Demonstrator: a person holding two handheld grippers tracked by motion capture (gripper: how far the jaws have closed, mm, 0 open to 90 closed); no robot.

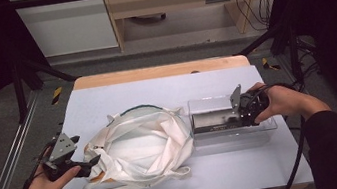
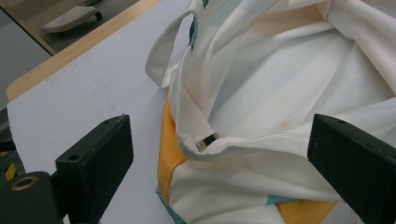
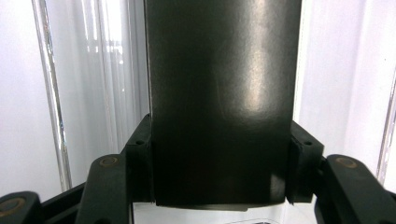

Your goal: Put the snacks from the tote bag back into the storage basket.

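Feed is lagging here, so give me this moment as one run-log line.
left gripper: open, at tote bag rim | right gripper: shut on dark box | box inside clear bin

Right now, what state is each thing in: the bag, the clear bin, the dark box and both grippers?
Cloth bag: lying crumpled on the table, mouth open.
Clear bin: on the table right of the bag, open-topped.
Dark box: inside the bin, clamped between the right jaws.
Left gripper: open at the bag's edge, holding nothing.
Right gripper: shut on the dark box.

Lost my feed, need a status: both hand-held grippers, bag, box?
Left hand-held gripper open at white cloth bag. Right hand-held gripper shut on dark box inside clear bin. Nothing between.
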